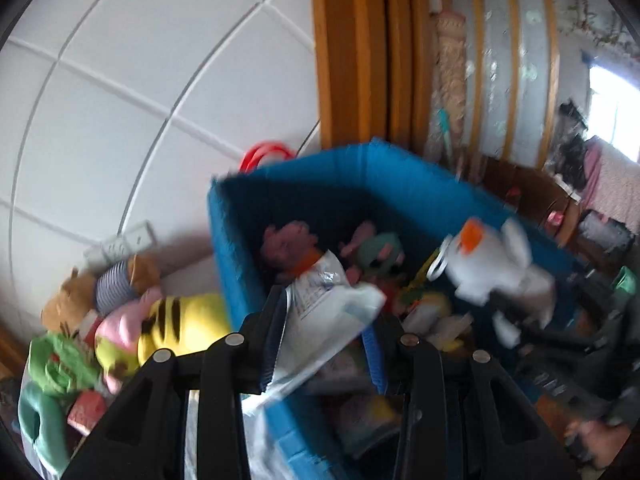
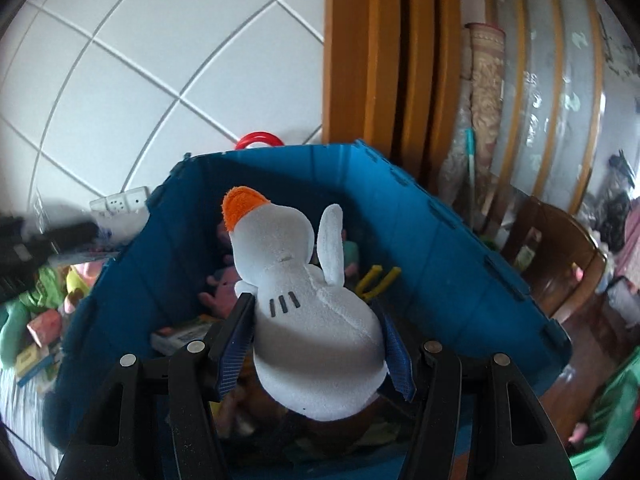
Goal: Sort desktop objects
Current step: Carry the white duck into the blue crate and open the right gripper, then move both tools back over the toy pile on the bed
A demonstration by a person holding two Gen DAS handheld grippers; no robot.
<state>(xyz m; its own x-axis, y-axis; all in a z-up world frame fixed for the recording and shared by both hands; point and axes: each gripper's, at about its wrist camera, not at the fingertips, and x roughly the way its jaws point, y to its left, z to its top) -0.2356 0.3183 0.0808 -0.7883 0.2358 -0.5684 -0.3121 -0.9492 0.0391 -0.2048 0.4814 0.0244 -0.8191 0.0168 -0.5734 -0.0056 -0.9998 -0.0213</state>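
A blue storage box (image 1: 304, 184) (image 2: 432, 248) holds several plush toys and small packets. My right gripper (image 2: 316, 320) is shut on a white plush duck (image 2: 312, 320) with an orange beak and holds it over the box; the duck also shows in the left wrist view (image 1: 488, 264). My left gripper (image 1: 324, 320) is shut on a white plastic packet (image 1: 328, 312) and holds it over the box's near-left wall.
A heap of toys lies left of the box: a yellow striped plush (image 1: 184, 324), a green plush (image 1: 60, 364), a brown bear (image 1: 72, 296). A white power strip (image 2: 120, 200) sits by the tiled wall. A wooden door frame (image 2: 384, 48) and a chair (image 2: 560, 248) stand behind.
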